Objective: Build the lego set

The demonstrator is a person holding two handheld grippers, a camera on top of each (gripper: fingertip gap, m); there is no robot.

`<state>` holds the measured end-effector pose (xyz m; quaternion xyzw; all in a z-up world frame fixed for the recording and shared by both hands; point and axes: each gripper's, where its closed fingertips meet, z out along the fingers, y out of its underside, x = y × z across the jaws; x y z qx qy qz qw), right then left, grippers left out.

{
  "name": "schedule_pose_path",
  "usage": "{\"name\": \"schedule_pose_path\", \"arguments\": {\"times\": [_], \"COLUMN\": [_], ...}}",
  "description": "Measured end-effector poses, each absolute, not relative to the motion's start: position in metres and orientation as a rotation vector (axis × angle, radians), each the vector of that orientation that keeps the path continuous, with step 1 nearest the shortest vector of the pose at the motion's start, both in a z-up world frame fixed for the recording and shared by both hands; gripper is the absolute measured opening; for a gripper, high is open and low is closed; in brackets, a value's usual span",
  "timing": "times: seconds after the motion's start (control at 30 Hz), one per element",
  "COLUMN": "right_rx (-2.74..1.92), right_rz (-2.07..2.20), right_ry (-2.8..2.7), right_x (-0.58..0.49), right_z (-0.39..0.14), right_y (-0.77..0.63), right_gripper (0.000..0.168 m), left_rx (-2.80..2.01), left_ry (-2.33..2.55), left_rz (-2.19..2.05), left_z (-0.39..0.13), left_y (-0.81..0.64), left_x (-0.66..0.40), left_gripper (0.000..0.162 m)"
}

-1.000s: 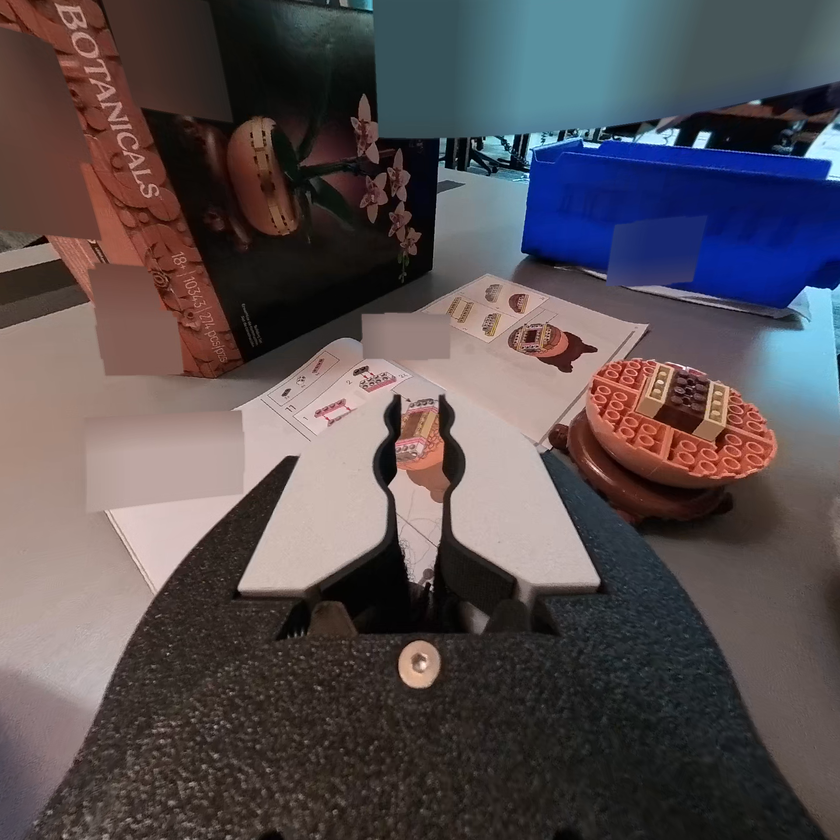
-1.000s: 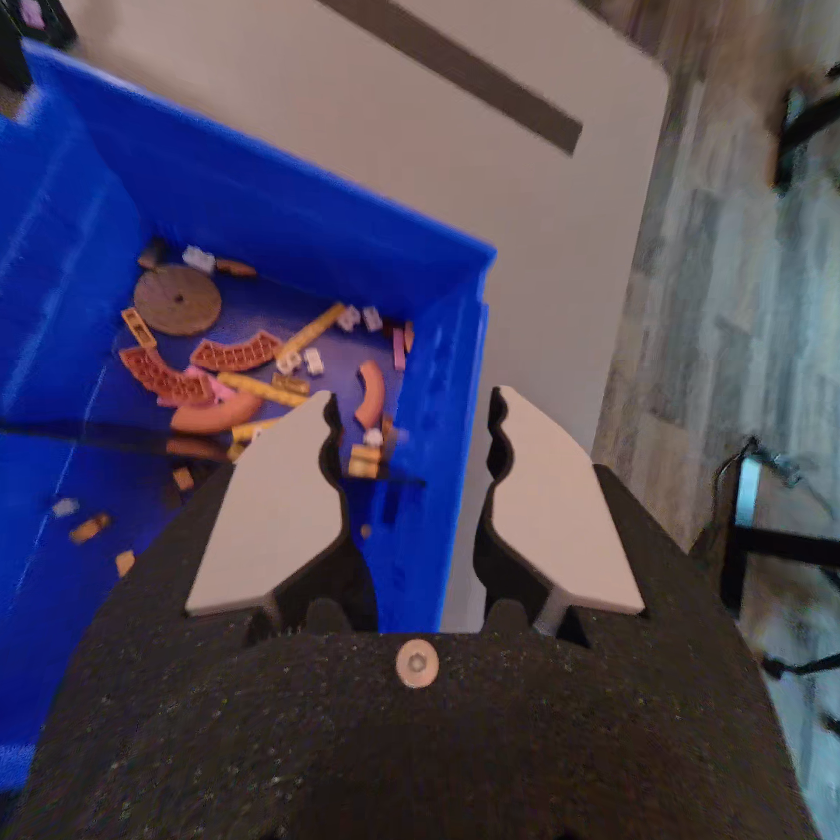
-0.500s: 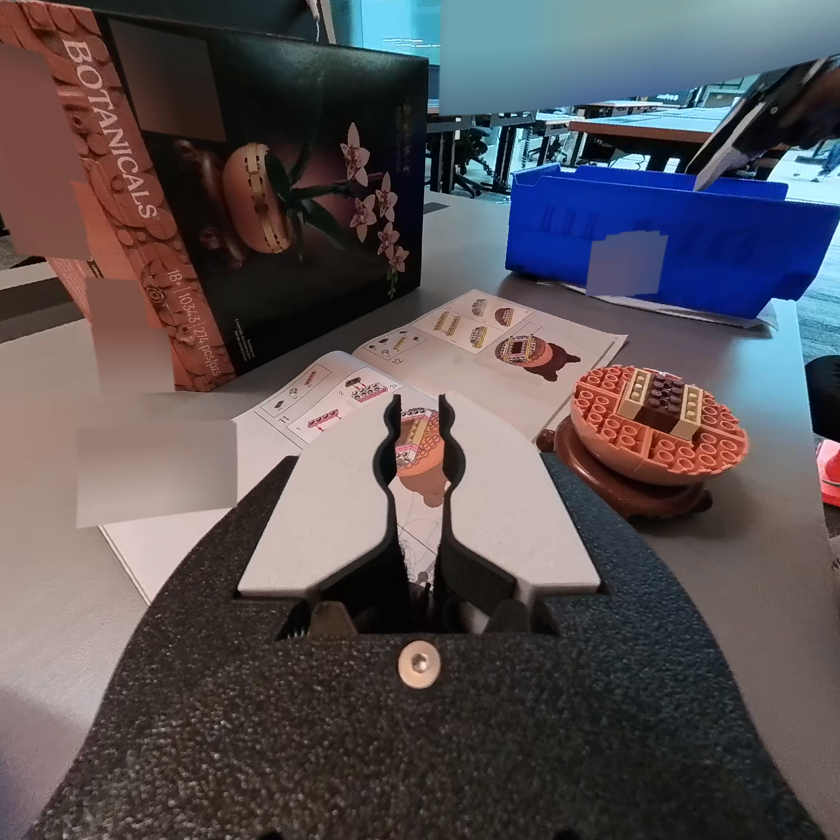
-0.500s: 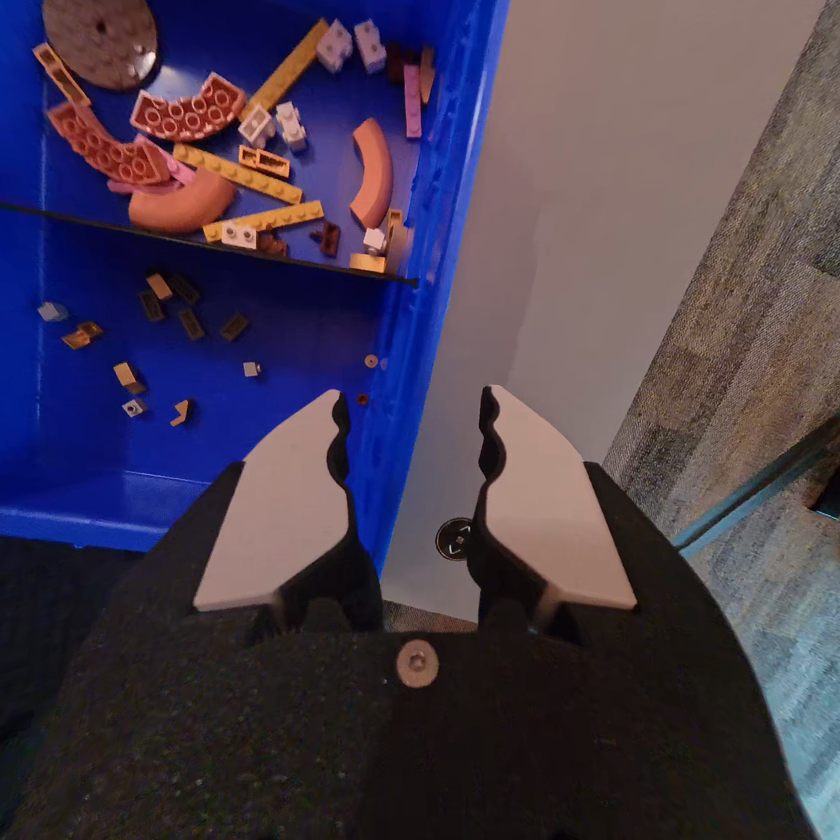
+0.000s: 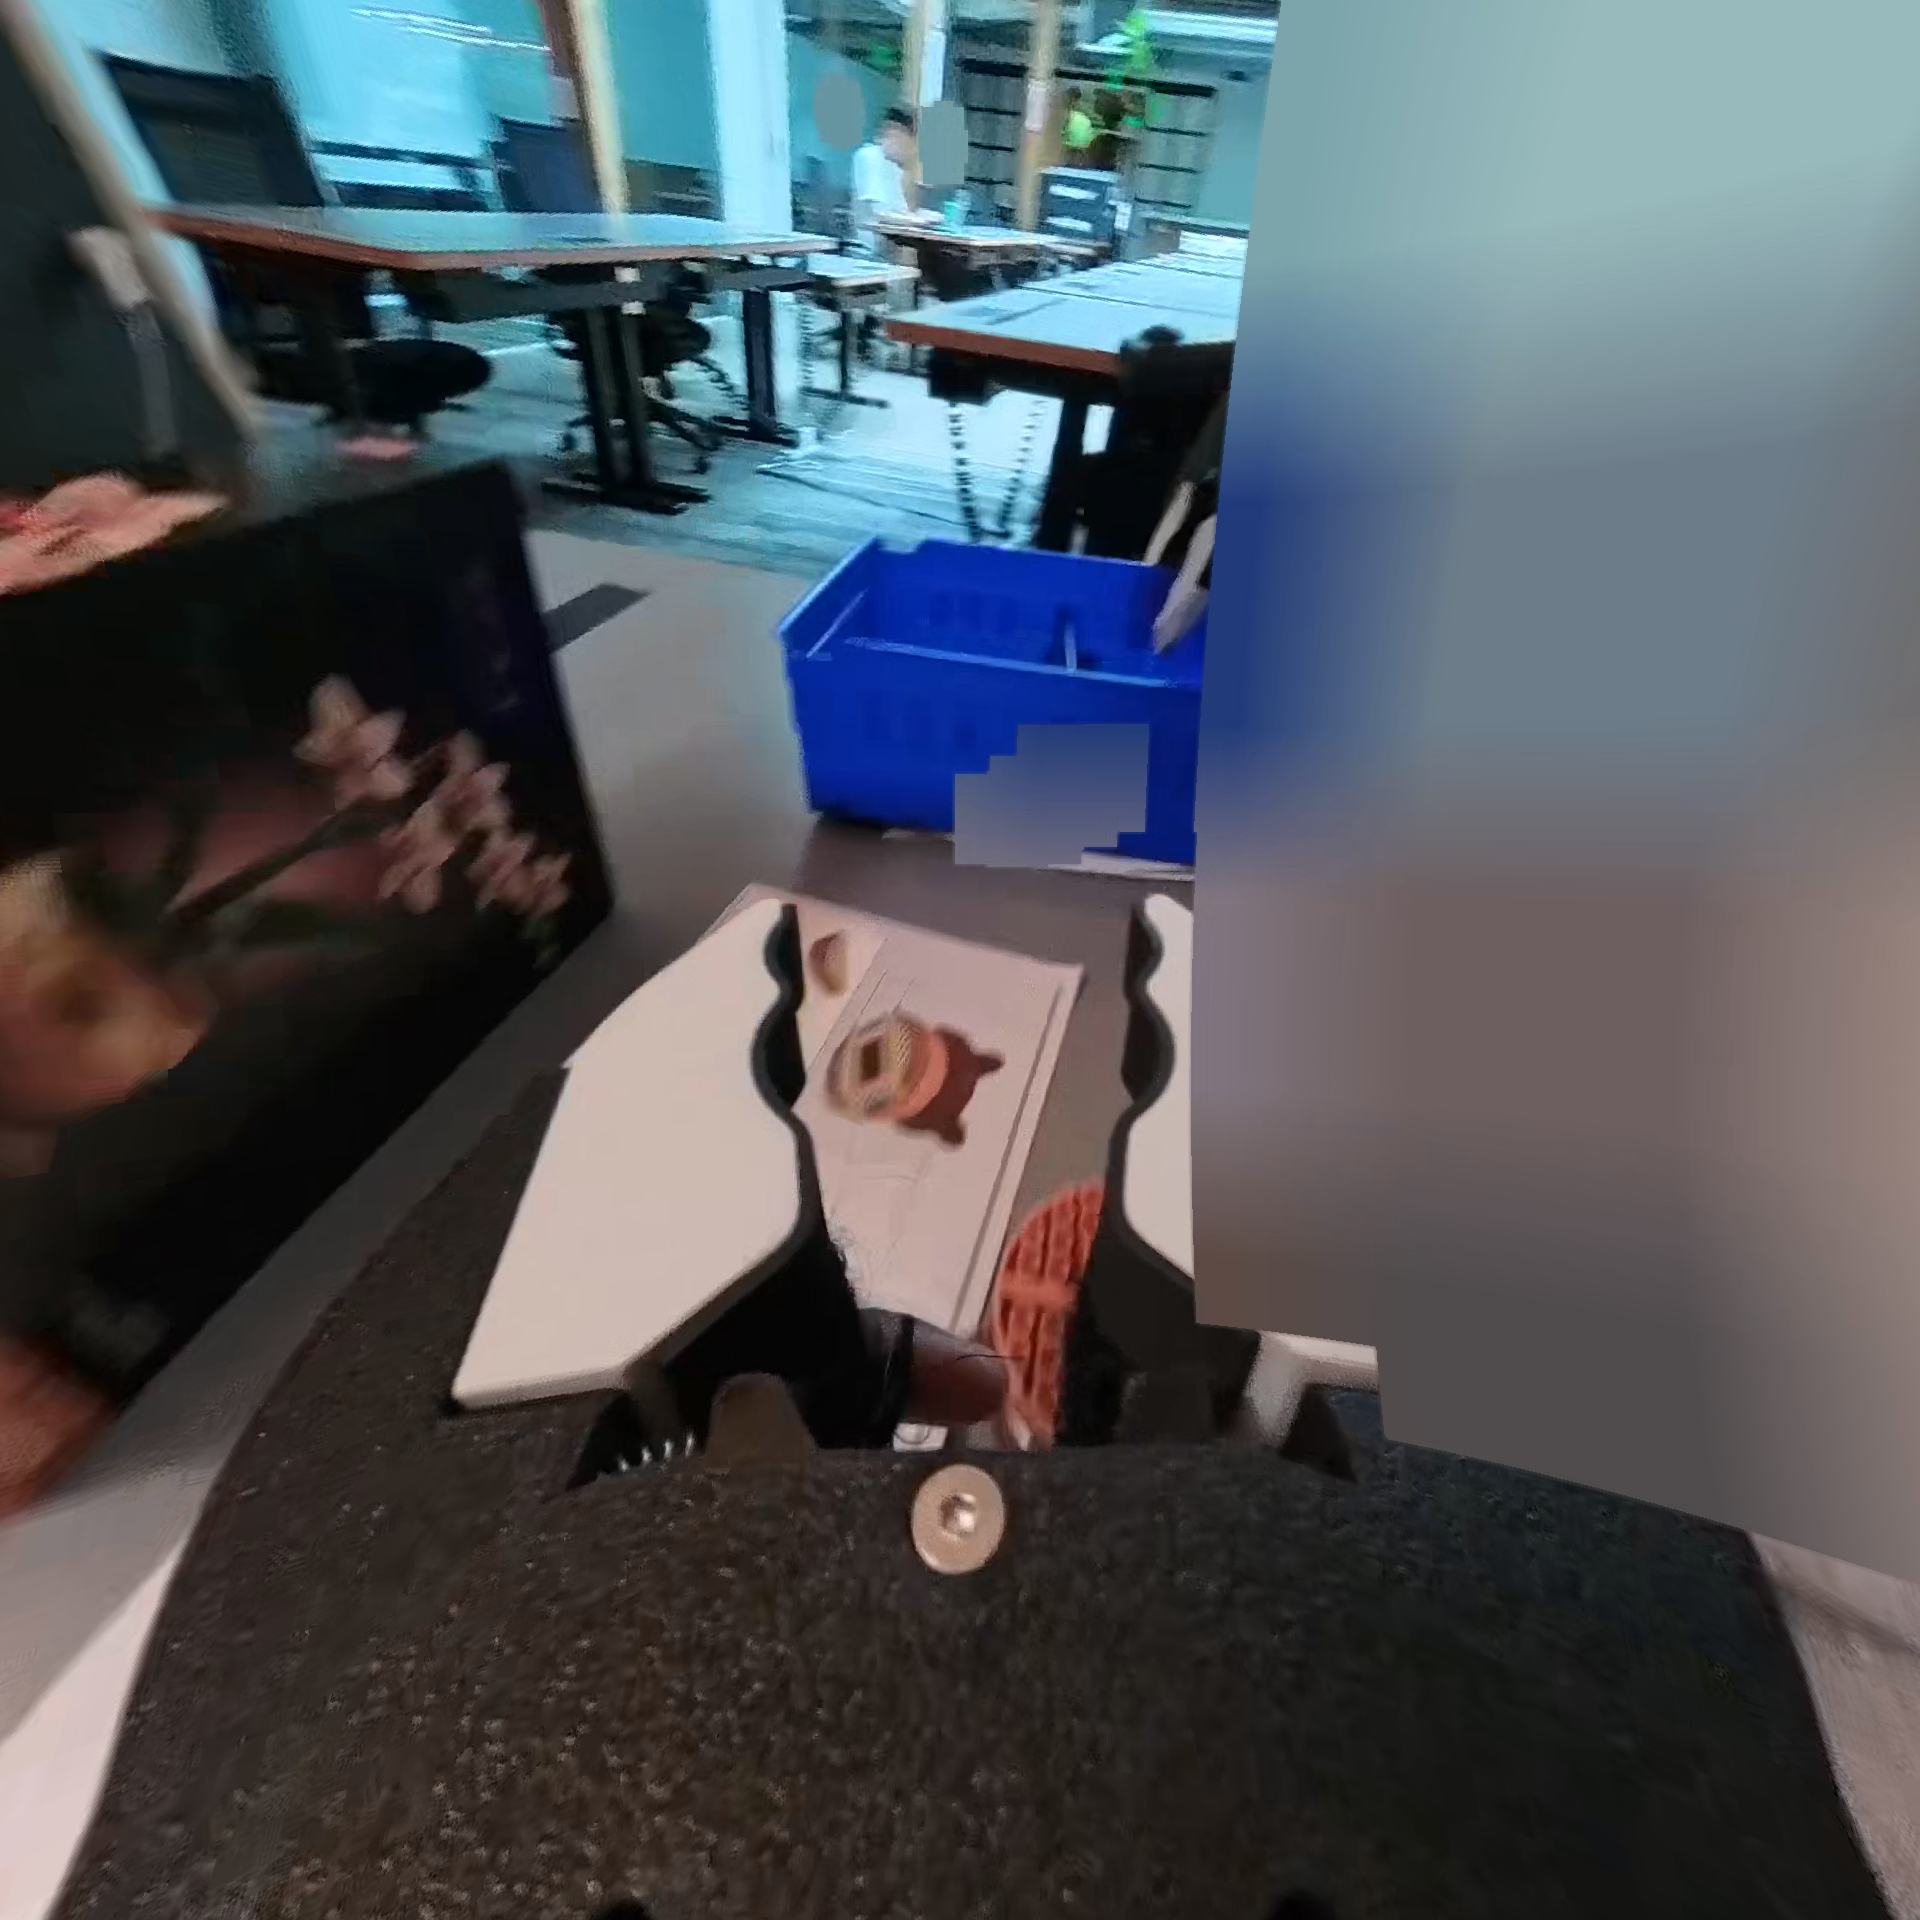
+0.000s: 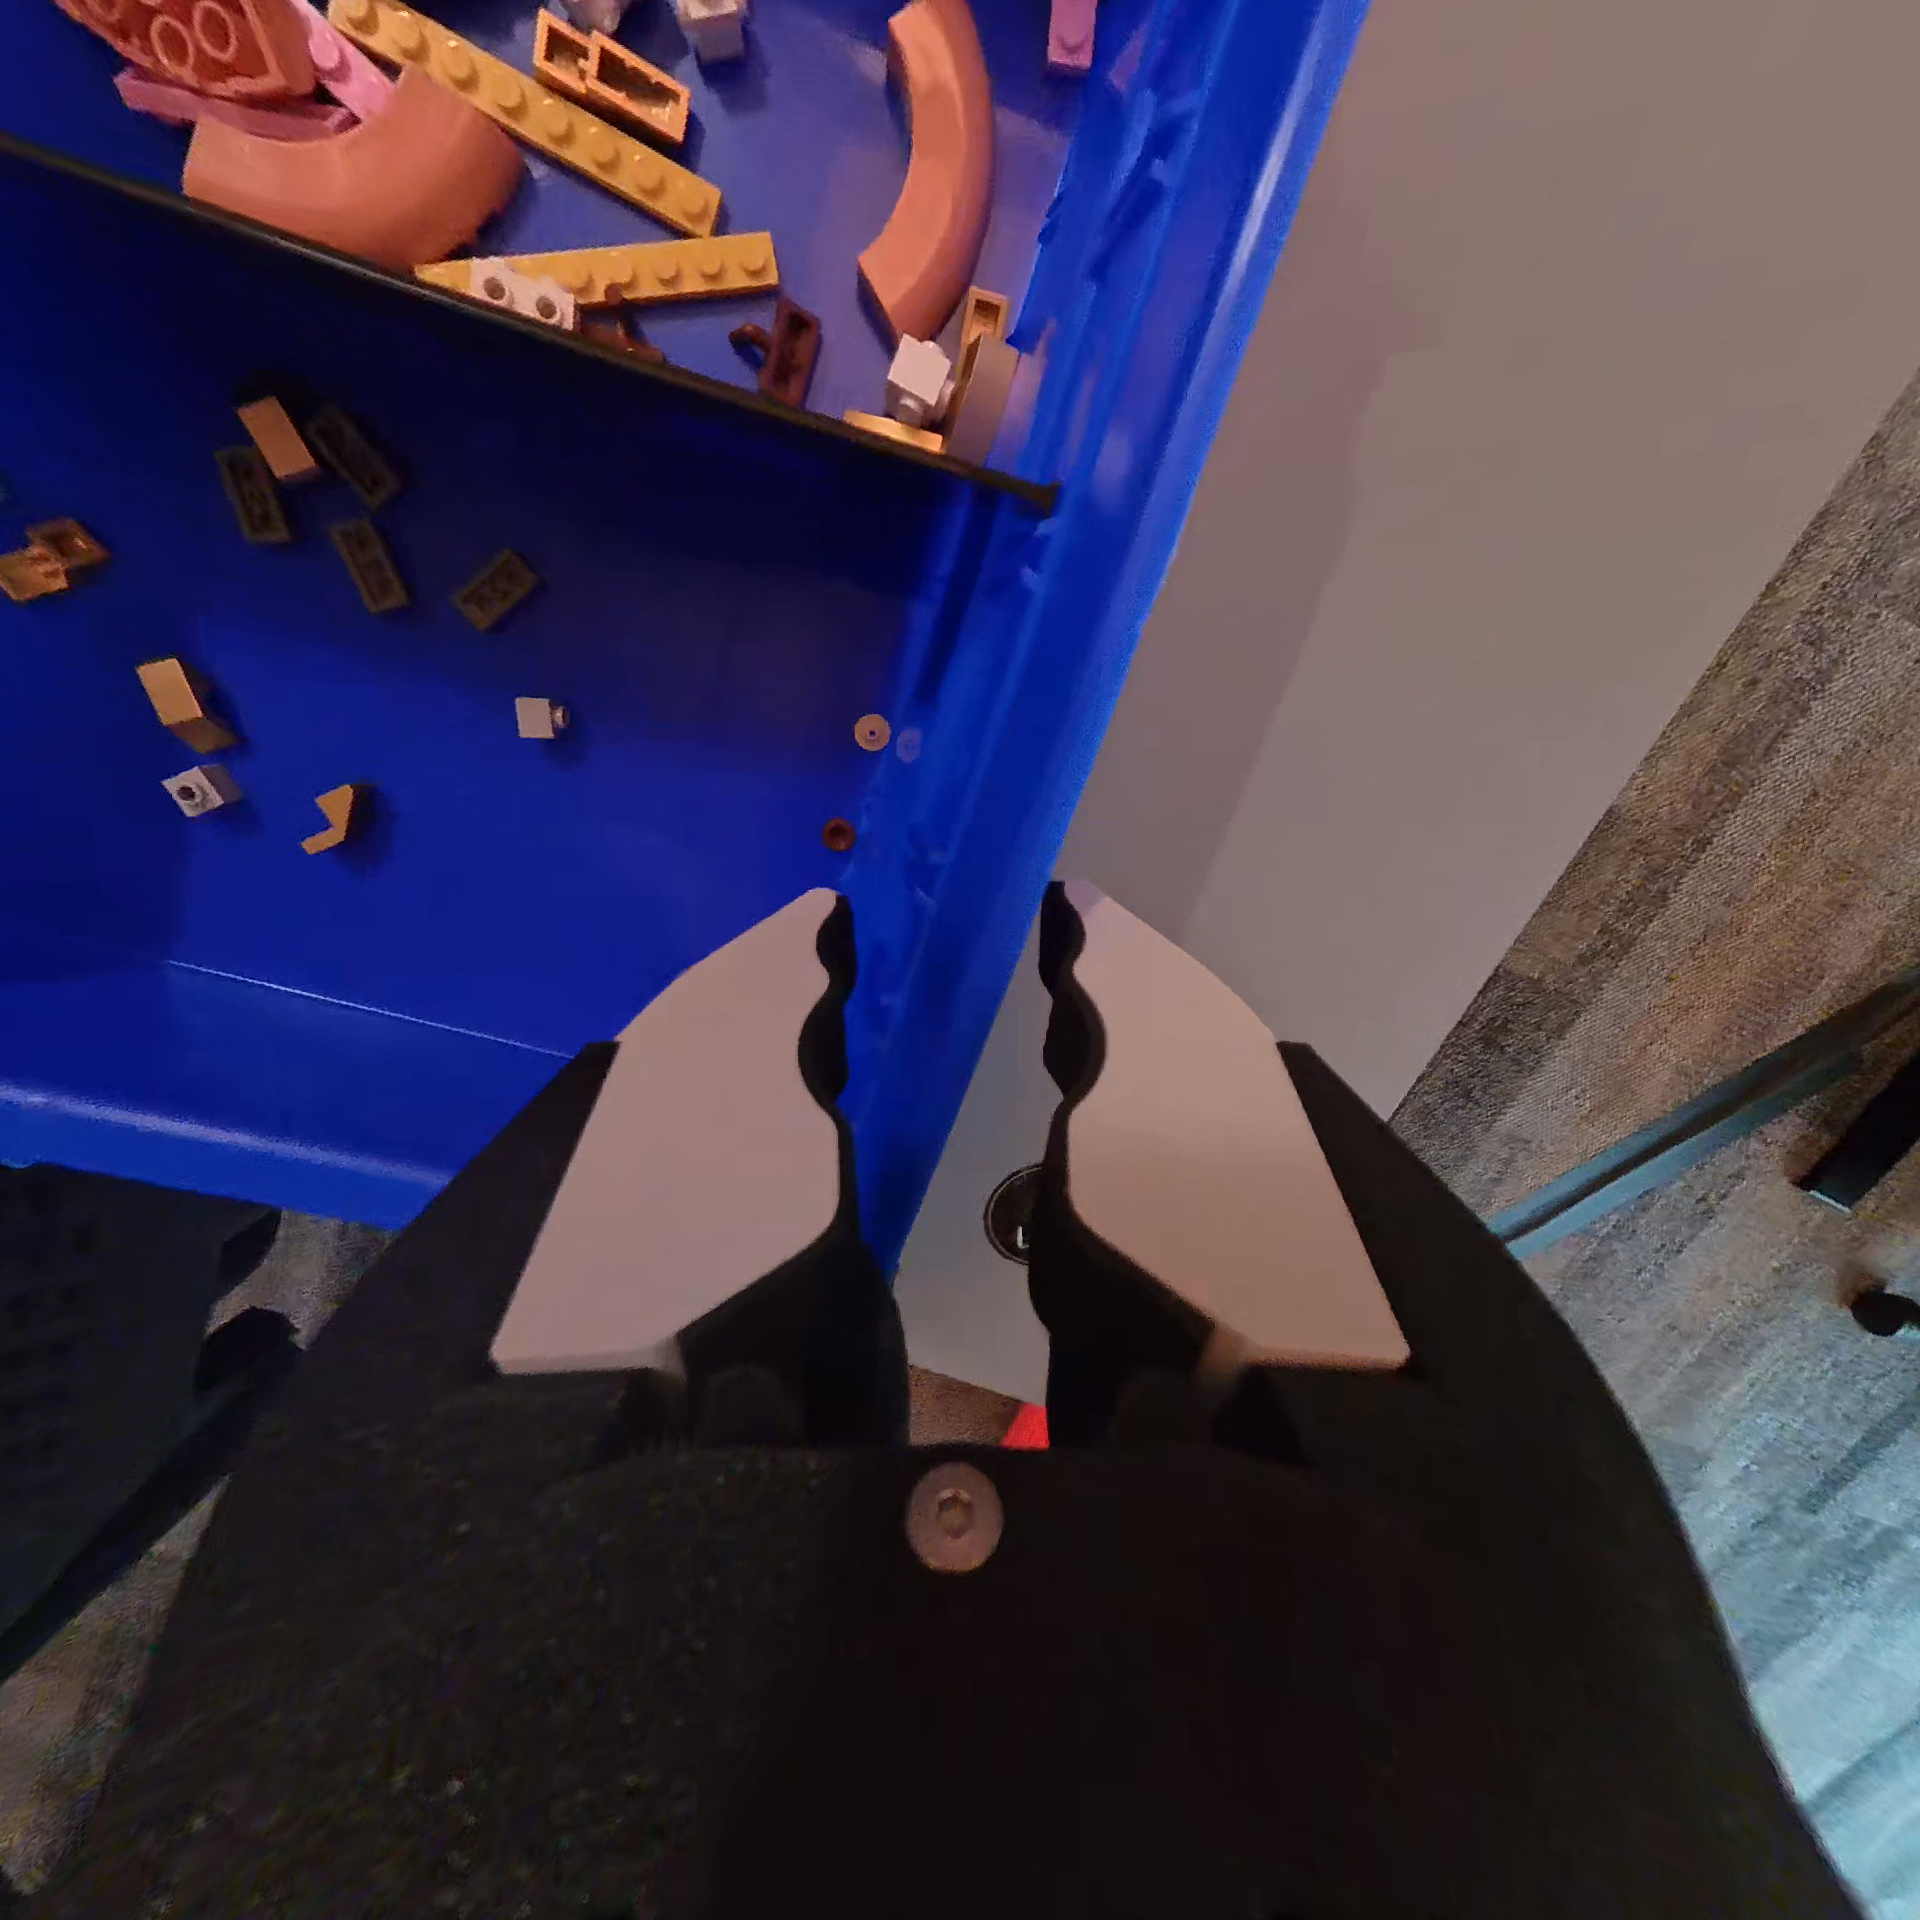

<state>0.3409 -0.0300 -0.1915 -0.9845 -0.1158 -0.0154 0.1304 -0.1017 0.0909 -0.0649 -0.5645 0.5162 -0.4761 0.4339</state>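
Both grippers empty, jaws apart; parts not yet picked.

Left gripper [image 5: 961, 925], lower centre, spread over booklet [image 5: 935, 1101], model [image 5: 1044, 1288] low between fingers. Right gripper [image 6: 940, 904] straddling bin [image 6: 997, 727] wall, likely poised to pick; tan plate [image 6: 644, 275], upper left, long axis near-horizontal.
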Motion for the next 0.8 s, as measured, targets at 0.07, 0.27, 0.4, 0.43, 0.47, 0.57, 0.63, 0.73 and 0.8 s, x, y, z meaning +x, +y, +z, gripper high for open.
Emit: {"name": "schedule_pose_path", "arguments": {"times": [0.07, 0.27, 0.4, 0.43, 0.47, 0.57, 0.63, 0.73, 0.8], "right_rx": [-2.863, -2.889, -2.916, -2.910, -2.908, -2.911, -2.914, -2.930, -2.922], "right_rz": [-0.057, -0.045, 0.031, 0.006, -0.037, -0.172, -0.237, -0.327, -0.392], "right_ry": [-0.371, -0.387, -0.208, -0.199, -0.203, -0.206, -0.221, -0.222, -0.225], "right_x": [0.341, 0.336, 0.330, 0.329, 0.329, 0.323, 0.318, 0.311, 0.306], "right_z": [-0.194, -0.199, -0.191, -0.187, -0.182, -0.167, -0.157, -0.146, -0.141], "right_y": [-0.029, -0.028, -0.028, -0.027, -0.026, -0.023, -0.022, -0.021, -0.019], "right_gripper": [0.030, 0.017, 0.006, 0.006, 0.006, 0.006, 0.006, 0.006, 0.005], "left_rx": [-1.386, -1.415, -1.448, -1.462, -1.469, -1.474, -1.477, -1.480, -1.479], "left_ry": [1.388, 1.652, 1.703, 1.706, 1.704, 1.678, 1.667, 1.656, 1.652], "left_rz": [-1.211, -1.214, -1.119, -1.119, -1.125, -1.106, -1.092, -1.088, -1.080], "left_z": [-0.057, -0.057, -0.076, -0.079, -0.080, -0.081, -0.082, -0.083, -0.085], "left_y": [0.081, 0.060, 0.064, 0.065, 0.066, 0.075, 0.081, 0.086, 0.089], "left_x": [-0.063, 0.063, 0.104, 0.106, 0.107, 0.102, 0.097, 0.091, 0.087], "left_gripper": [0.062, 0.061, 0.057, 0.057, 0.057, 0.054, 0.054, 0.054, 0.054]}}
